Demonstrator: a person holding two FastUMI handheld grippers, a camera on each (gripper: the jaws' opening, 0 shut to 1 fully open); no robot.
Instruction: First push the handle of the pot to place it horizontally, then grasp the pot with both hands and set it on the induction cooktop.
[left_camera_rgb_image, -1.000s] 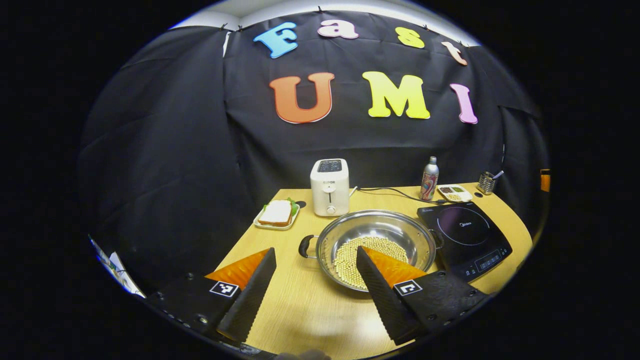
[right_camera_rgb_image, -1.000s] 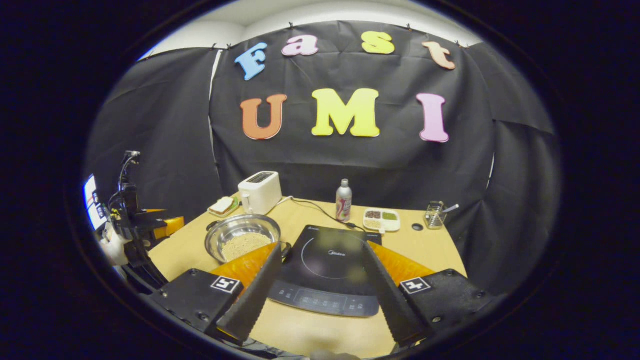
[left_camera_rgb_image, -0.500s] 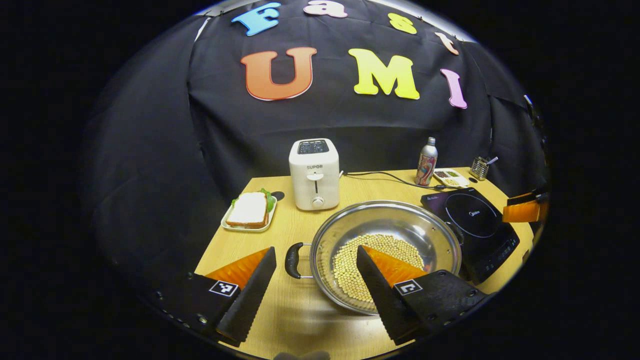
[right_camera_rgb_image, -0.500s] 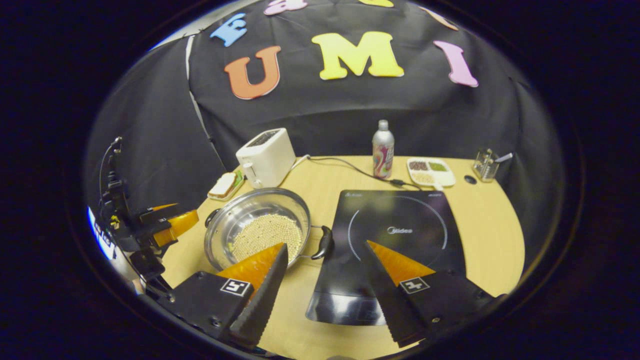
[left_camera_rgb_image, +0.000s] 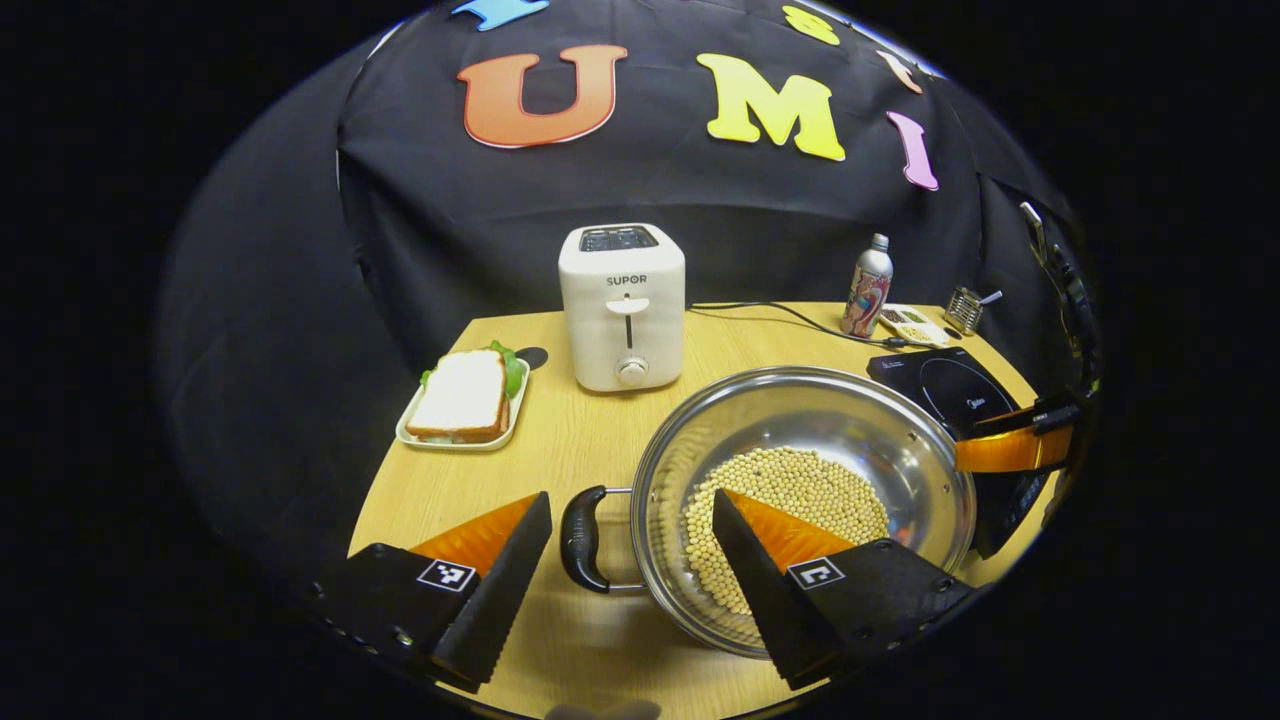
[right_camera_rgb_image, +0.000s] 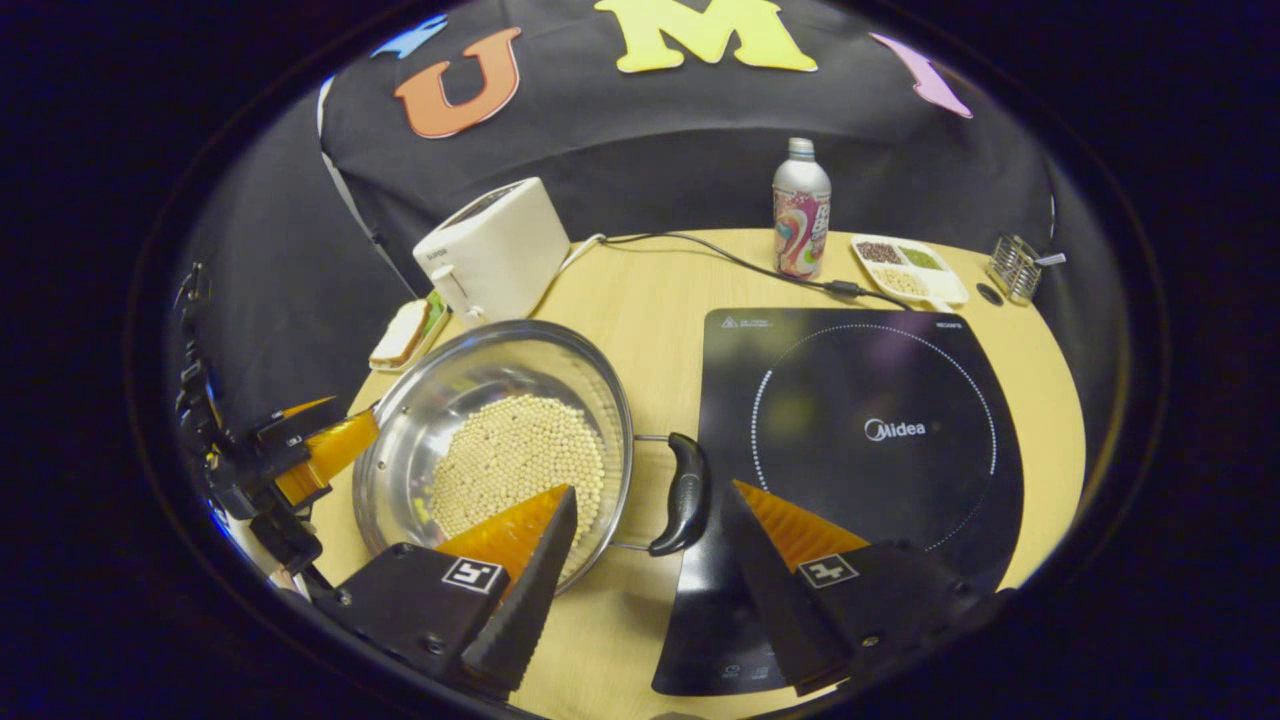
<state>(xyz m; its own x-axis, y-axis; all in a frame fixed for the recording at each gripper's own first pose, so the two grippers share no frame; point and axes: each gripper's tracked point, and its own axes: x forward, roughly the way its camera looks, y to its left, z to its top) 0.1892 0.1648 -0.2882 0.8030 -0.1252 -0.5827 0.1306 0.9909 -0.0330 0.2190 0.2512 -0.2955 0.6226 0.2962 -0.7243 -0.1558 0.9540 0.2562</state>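
A steel pot (left_camera_rgb_image: 800, 410) holding pale beans (left_camera_rgb_image: 790, 490) sits on the wooden table, just left of the black induction cooktop (right_camera_rgb_image: 860, 430). My left gripper (left_camera_rgb_image: 630, 500) is open, and the pot's black left handle (left_camera_rgb_image: 580, 537) lies between its fingers, untouched. In the right gripper view the pot (right_camera_rgb_image: 470, 365) is at the left. Its black right handle (right_camera_rgb_image: 685, 493) sits between the fingers of my open right gripper (right_camera_rgb_image: 649, 490), close to the cooktop's edge. Each gripper appears at the far side of the pot in the other's view.
A white toaster (left_camera_rgb_image: 622, 305) stands behind the pot, with a sandwich on a plate (left_camera_rgb_image: 462, 397) to its left. A bottle (right_camera_rgb_image: 800, 210), a divided dish (right_camera_rgb_image: 908, 268), a metal holder (right_camera_rgb_image: 1015, 265) and a black cable (right_camera_rgb_image: 720, 255) lie along the table's back.
Both grippers have moved forward and down toward the pot, so each handle now sits between a pair of fingers. Both stay open. The pot has not shifted.
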